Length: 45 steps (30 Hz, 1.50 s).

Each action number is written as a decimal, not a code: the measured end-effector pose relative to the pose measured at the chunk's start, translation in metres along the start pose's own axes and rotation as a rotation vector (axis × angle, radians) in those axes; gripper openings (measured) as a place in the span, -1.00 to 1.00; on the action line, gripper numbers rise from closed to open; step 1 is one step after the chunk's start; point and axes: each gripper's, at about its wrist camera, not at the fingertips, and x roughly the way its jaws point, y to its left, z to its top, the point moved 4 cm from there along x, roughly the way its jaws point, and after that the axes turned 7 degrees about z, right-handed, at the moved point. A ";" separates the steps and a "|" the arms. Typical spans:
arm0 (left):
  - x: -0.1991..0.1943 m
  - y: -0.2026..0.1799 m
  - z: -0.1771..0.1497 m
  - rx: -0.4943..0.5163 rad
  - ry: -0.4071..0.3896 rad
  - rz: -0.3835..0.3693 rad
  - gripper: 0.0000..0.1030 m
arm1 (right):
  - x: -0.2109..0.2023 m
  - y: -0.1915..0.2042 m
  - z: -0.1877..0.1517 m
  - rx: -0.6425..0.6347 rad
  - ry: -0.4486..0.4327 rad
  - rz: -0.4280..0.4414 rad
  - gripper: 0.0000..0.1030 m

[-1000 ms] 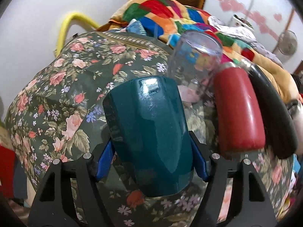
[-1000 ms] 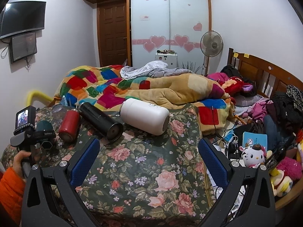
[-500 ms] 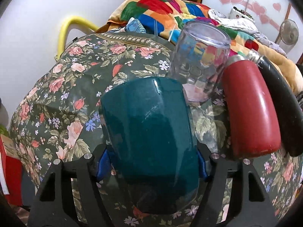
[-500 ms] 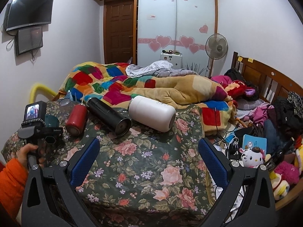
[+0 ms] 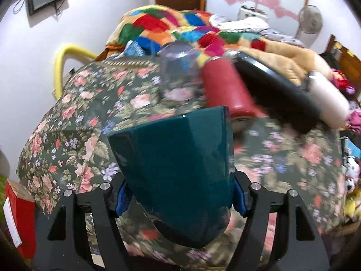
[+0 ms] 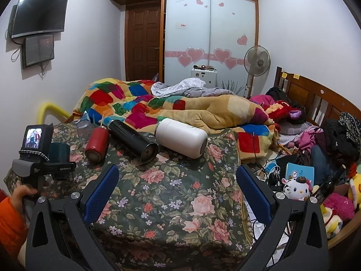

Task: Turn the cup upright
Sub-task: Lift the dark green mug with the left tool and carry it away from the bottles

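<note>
Teal cup (image 5: 178,169) pinched between left hand-held gripper (image 5: 179,195) fingers; right hand-held gripper (image 6: 178,194) spread.

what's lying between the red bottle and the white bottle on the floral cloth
A black cylindrical flask lies on its side between the red bottle and white bottle, shown clearest in the right wrist view.

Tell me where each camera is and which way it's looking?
Left wrist: on the left gripper, looking along its fingers at the teal cup they clamp.
Right wrist: on the open right gripper, facing over the floral cloth; the person's left hand shows.
Both see the red bottle and black flask.
</note>
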 end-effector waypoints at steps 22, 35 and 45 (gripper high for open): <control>-0.051 -0.132 -0.018 0.214 -0.050 -0.208 0.37 | -0.015 -0.023 -0.004 0.052 -0.023 -0.017 1.00; -0.007 -0.163 -0.032 0.267 0.063 -0.217 0.37 | 0.005 -0.040 -0.013 0.085 0.034 -0.026 1.00; 0.006 -0.169 -0.035 0.268 0.090 -0.192 0.37 | 0.015 -0.043 -0.017 0.085 0.064 -0.020 1.00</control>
